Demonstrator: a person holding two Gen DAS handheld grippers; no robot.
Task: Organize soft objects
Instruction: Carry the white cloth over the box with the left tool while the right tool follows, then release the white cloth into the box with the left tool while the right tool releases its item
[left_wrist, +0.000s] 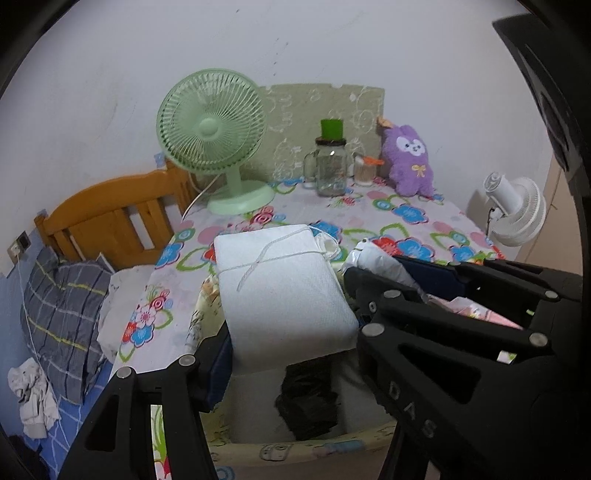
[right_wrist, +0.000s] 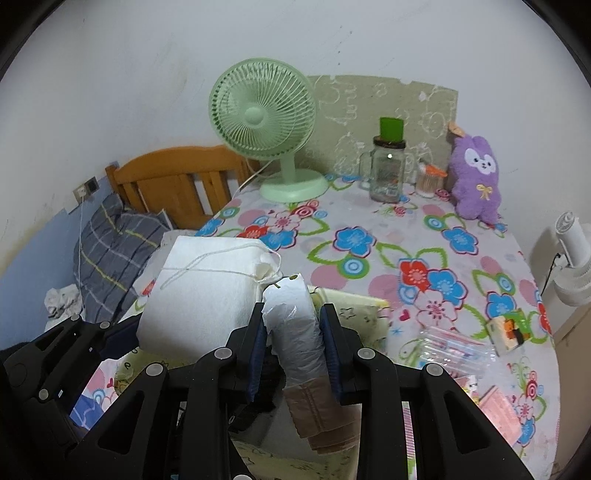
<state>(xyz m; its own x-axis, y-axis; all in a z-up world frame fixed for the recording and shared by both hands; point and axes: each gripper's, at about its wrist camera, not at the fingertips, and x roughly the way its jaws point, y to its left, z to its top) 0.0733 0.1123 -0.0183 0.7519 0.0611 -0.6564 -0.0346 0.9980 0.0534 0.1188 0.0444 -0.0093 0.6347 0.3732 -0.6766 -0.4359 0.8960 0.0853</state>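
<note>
My left gripper (left_wrist: 286, 317) is shut on a white padded bundle (left_wrist: 280, 295) tied with string, and holds it above a cartoon-printed fabric bin (left_wrist: 295, 448). Something black (left_wrist: 306, 398) lies inside the bin. In the right wrist view my right gripper (right_wrist: 293, 314) is shut on a plastic-wrapped pack (right_wrist: 295, 332) with a brown end, over the same bin (right_wrist: 354, 301). The white bundle (right_wrist: 207, 288) hangs just left of it. The pack (left_wrist: 373, 254) also shows to the right of the bundle in the left wrist view.
On a floral tablecloth (right_wrist: 369, 236) stand a green fan (right_wrist: 266, 122), a glass jar with a green lid (right_wrist: 388, 173) and a purple plush (right_wrist: 476, 177). Small packets (right_wrist: 454, 347) lie at the right. A wooden headboard (left_wrist: 110, 218), a plaid pillow (left_wrist: 62, 314) and a white fan (left_wrist: 517, 210) flank the table.
</note>
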